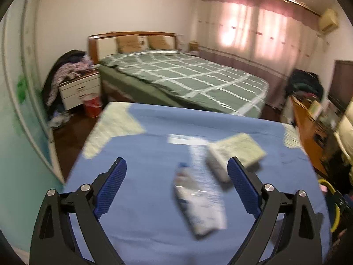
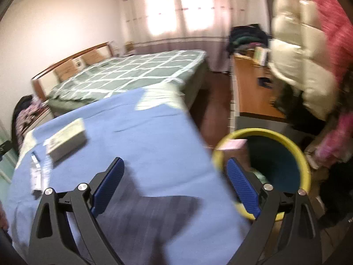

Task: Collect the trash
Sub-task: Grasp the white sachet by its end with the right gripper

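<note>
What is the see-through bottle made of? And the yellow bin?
The bottle looks like thin clear plastic: you can see through it and it glints, though the picture is blurry. The bin seems to be smooth hard plastic, with a glossy yellow rim and a dark inside.

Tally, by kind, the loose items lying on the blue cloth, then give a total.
Plastic wrappers: 2, a crumpled packet and a flat white strip beyond it.
Boxes: 1, a white carton.
Total: 3.
The blur hides any finer detail.
</note>
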{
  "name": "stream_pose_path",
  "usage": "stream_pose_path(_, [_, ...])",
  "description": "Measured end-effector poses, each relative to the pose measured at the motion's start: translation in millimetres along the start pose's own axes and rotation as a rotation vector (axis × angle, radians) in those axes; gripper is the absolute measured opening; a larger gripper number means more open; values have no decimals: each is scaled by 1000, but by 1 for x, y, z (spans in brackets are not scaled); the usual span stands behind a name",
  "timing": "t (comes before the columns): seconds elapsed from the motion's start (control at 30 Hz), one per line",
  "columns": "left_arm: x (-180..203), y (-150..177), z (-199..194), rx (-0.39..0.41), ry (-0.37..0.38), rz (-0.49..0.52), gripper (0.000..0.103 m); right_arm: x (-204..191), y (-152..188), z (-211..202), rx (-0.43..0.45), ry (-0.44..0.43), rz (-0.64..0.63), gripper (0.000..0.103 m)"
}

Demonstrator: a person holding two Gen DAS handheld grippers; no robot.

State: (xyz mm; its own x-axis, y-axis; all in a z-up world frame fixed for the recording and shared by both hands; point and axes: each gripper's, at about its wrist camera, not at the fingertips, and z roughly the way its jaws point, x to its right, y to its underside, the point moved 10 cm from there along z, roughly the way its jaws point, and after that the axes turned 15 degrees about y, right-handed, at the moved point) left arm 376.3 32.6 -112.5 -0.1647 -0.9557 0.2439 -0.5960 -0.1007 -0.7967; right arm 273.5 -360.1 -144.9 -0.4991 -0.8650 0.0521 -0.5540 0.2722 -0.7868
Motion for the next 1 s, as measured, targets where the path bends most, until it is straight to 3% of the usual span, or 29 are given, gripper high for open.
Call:
stream_pose_path(0.23, [-76,6,-5,22,-104,-96,93,-125,4,-20,5,-162,-167,90])
stream_pose_path(0.5, [-112,16,-13,31,-174,-187,93,-234,34,-34,-83,-337,-323,86])
stream_pose_path(0.63, [-122,16,-16,42,-203,-208,93,-260,54,-32,-136,-374,-385,69])
stream_pose_path(0.93, [-118,18,-12,29,-206,-214,94,-294,77,-22,-173,-376,-463,58])
stream_pose_path(1.0, [-118,18,-13,29,-205,-213,94,-296,82,-20,-182,-375,-478,52])
